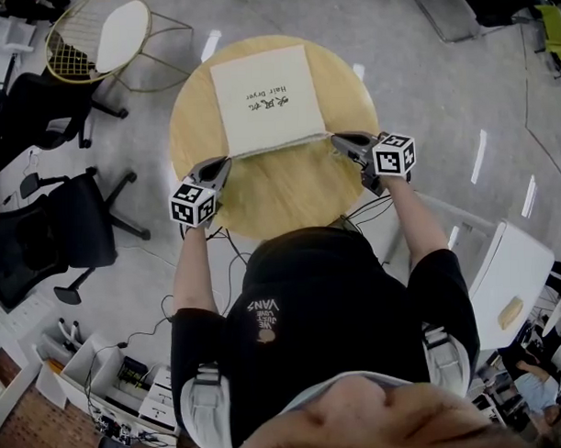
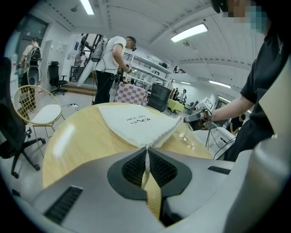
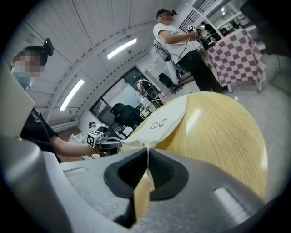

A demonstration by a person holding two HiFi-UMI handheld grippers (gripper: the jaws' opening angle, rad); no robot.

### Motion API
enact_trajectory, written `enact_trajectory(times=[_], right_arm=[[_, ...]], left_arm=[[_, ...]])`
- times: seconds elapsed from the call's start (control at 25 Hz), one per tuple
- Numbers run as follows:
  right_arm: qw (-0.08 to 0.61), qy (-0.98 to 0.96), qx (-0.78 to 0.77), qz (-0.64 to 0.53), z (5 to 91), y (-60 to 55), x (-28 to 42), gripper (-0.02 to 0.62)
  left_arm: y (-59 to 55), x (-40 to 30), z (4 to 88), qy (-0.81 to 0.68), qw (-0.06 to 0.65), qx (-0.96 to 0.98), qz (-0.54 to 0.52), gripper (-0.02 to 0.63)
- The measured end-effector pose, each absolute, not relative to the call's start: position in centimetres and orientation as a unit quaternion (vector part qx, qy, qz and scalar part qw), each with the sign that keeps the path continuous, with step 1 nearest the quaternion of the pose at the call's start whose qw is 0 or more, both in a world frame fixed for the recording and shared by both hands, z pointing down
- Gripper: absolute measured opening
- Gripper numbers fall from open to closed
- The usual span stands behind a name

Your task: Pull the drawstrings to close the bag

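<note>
A flat white drawstring bag [image 1: 267, 99] with dark print lies on the round wooden table [image 1: 289, 195], its gathered mouth along the near edge. My left gripper [image 1: 225, 163] sits at the bag's near left corner, shut on a white drawstring [image 2: 146, 160] that runs between its pads. At the near right corner my right gripper [image 1: 335, 139] is likewise shut on the other drawstring [image 3: 147, 157]. The left gripper view shows the bag [image 2: 136, 122] puckered toward the jaws and the right gripper [image 2: 196, 120] beyond it. In the right gripper view the bag [image 3: 159, 125] leads to the left gripper [image 3: 107, 144].
A gold wire chair [image 1: 100, 41] stands at the back left and black office chairs [image 1: 51, 226] at the left. A white cabinet [image 1: 507, 275] is at the right. A person [image 2: 111, 63] stands by a checkered cloth table [image 2: 131, 94] in the background.
</note>
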State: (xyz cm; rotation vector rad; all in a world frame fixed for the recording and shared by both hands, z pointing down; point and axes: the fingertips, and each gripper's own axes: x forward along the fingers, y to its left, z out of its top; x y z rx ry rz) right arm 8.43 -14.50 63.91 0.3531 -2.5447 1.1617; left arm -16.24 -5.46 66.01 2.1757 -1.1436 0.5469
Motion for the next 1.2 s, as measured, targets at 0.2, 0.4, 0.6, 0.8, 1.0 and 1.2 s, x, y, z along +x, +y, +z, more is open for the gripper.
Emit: enact_trajectory(times=[0.2, 0.4, 0.6, 0.8, 1.0, 1.2], right_arm=[[0.184, -0.880, 0.176, 0.401, 64.6, -14.7, 9.2, 0.003], [0.183, -0.868, 0.210, 0.411, 64.7, -14.9, 9.8, 0.002], [0.190, -0.868, 0.221, 0.403, 64.2, -14.3, 10.2, 0.002], [0.193, -0.869, 0.227, 0.395, 63.8, -13.7, 10.4, 0.002], [0.207, -0.868, 0.237, 0.383, 63.7, -12.9, 10.7, 0.002], [0.216, -0.865, 0.249, 0.377, 63.5, -12.3, 11.0, 0.002]], left_arm=[[-5.5, -16.1, 64.7, -0.432, 0.307, 0.826, 0.194, 0.017], [-5.6, -16.2, 63.9, -0.434, 0.311, 0.825, 0.183, 0.017], [-5.1, -16.9, 63.2, -0.438, 0.305, 0.825, 0.189, 0.017], [-4.7, -17.5, 62.6, -0.442, 0.300, 0.824, 0.190, 0.017], [-4.2, -18.5, 61.9, -0.445, 0.293, 0.825, 0.190, 0.015], [-3.8, -18.9, 61.6, -0.446, 0.291, 0.825, 0.189, 0.015]])
